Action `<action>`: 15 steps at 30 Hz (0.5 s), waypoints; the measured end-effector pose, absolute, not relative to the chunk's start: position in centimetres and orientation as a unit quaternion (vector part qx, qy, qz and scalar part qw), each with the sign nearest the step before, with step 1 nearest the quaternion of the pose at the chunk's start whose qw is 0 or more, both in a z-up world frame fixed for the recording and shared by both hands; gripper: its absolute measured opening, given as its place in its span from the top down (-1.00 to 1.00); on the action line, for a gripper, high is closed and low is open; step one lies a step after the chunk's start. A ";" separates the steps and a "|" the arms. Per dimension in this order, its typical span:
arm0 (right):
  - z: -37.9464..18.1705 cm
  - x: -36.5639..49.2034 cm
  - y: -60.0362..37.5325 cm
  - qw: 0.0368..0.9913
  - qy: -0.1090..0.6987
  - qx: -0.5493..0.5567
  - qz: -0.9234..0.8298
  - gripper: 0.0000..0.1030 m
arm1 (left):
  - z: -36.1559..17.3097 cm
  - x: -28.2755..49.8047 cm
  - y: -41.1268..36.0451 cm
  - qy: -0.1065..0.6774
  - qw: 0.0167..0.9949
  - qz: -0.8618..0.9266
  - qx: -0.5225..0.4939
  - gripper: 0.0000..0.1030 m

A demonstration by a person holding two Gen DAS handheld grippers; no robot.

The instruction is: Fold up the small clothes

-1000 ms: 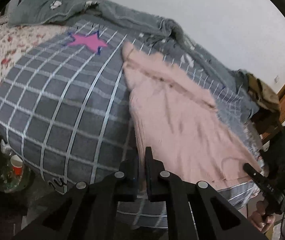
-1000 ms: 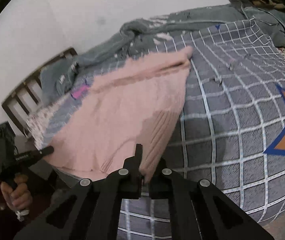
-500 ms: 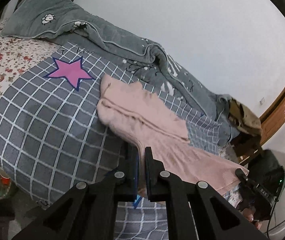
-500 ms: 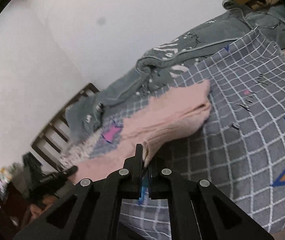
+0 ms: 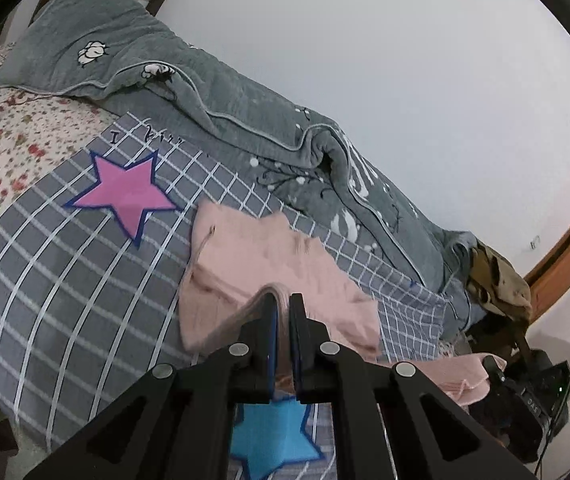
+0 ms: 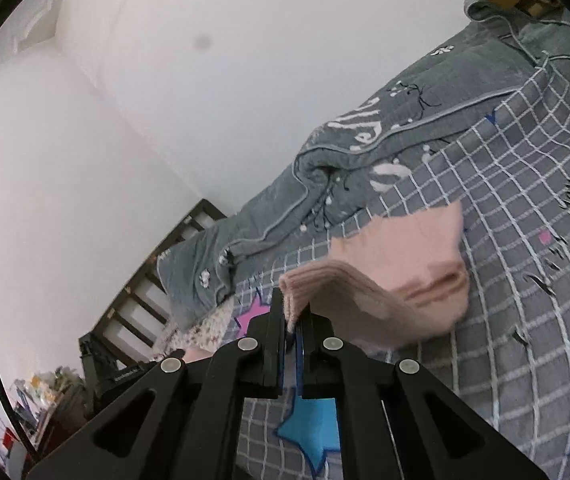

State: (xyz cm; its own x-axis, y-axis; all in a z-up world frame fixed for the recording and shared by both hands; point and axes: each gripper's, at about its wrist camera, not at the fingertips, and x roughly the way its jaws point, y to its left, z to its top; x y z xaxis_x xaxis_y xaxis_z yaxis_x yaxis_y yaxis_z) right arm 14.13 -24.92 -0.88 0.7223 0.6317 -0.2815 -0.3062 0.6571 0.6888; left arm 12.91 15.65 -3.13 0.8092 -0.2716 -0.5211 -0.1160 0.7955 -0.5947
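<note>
The left gripper point(image 5: 283, 312) is clamped on a ribbed edge of the pink knit garment point(image 5: 261, 264), the cloth pinched between its black fingers point(image 5: 263, 320) and lifted off the bed. The right gripper point(image 6: 293, 316) is likewise closed on another ribbed edge of the same garment point(image 6: 405, 276), with the cloth bunched just above its tips. Between the two grips the garment hangs in a doubled fold, and its far end rests on the checked grey sheet point(image 5: 65, 280), around the middle of the bed.

On the sheet a pink star point(image 5: 125, 196) lies to the left of the garment in the left wrist view, and a blue star point(image 5: 273, 436) shows beneath the gripper, near the bed's front edge. A grey quilted blanket point(image 5: 213, 96) is bunched along the far edge against the white wall point(image 5: 405, 60). A floral sheet point(image 5: 1, 136) covers the left end of the bed. At the right end lies a brownish heap of cloth point(image 5: 497, 280), beside an orange wooden board point(image 5: 565, 256). The right wrist view shows the dark slatted bed frame point(image 6: 145, 292).
</note>
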 end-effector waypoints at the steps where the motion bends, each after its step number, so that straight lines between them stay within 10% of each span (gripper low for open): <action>1: -0.9 14.7 -24.9 0.873 0.256 0.318 0.268 0.92 | -3.1 13.9 15.7 0.306 0.897 -0.040 -0.316 0.87; 15: -3.6 26.5 -24.4 0.872 0.265 0.326 0.250 0.92 | -5.5 25.7 15.2 0.337 0.902 0.003 -0.270 0.87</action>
State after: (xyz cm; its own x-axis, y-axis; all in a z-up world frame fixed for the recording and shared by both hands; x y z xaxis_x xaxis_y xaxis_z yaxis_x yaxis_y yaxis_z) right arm 26.47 -24.38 -3.64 0.7344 0.6087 -0.3001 -0.2621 0.6623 0.7019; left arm 25.73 15.21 -5.48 0.7728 -0.1767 -0.6096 -0.1869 0.8545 -0.4847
